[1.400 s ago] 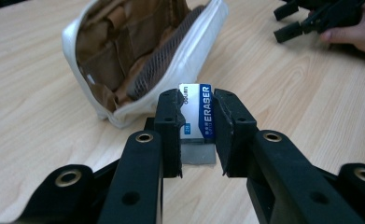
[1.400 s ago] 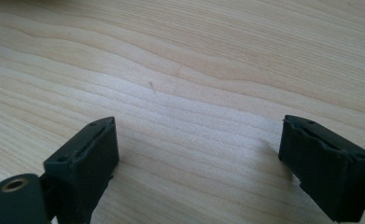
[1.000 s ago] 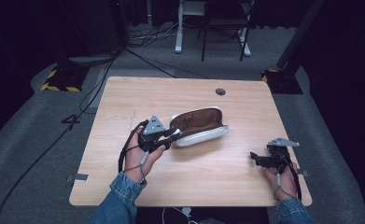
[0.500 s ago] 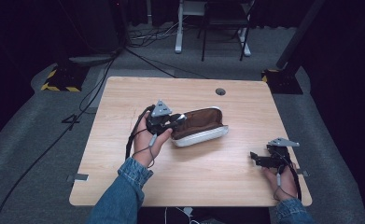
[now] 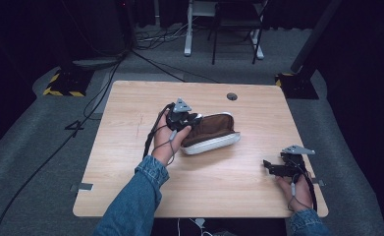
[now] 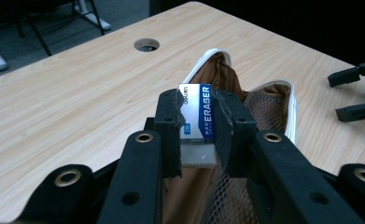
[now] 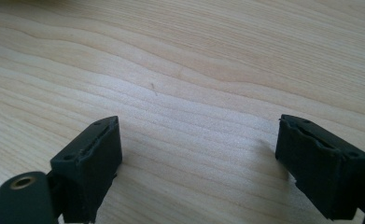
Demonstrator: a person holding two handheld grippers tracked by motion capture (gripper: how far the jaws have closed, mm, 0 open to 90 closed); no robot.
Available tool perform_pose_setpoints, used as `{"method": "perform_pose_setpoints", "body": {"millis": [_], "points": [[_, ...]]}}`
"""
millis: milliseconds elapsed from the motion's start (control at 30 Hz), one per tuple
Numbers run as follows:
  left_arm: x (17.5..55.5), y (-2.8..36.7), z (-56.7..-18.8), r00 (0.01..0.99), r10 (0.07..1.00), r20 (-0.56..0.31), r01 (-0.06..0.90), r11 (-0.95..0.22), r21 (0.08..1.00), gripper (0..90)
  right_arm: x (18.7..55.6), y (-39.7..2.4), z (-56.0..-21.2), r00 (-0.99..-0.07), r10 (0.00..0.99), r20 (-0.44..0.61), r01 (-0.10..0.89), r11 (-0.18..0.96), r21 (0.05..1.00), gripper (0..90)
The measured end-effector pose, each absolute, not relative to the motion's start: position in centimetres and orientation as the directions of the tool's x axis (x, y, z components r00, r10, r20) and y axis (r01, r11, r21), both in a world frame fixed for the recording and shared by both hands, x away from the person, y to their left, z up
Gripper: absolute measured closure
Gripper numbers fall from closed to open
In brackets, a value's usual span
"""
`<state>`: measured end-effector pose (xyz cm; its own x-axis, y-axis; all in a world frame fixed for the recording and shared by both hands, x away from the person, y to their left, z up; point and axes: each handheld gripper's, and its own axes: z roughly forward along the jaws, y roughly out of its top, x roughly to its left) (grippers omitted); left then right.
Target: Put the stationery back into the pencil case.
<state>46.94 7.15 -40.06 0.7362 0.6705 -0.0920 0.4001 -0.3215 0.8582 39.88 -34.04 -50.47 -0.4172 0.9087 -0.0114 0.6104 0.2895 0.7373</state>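
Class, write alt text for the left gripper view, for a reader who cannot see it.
The left tongs clamp a white eraser in a blue and white sleeve printed ERASER, held above the open mouth of a brown pouch with a white rim. Beneath lies a light wooden table with a round cable hole.

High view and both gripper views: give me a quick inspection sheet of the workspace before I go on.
Surface: light wooden table, round cable hole near far edge.
Job's things: eraser in blue-and-white sleeve, above the open brown pouch.
Clutter: nothing seen.
Grippers: left gripper shut on the eraser; right gripper open over bare wood.
Cables: one trails from each gripper; more on the floor.
Surroundings: grey carpet, chair legs, dark background.
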Motion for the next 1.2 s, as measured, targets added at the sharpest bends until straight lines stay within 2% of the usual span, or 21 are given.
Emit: {"method": "perform_pose_setpoints", "body": {"millis": [333,1200], "points": [[47.5,5.1,-41.3,0.776,0.623,-0.104,0.402,-0.361,0.841,72.3,39.9,-34.0,-50.5,-0.417,0.909,-0.012,0.61,0.29,0.737,14.8],[48.6,2.6,-44.0,0.787,0.61,-0.091,0.468,-0.493,0.733,71.8,39.8,-34.0,-50.5,-0.422,0.906,-0.011,0.607,0.292,0.739,15.6]]}}
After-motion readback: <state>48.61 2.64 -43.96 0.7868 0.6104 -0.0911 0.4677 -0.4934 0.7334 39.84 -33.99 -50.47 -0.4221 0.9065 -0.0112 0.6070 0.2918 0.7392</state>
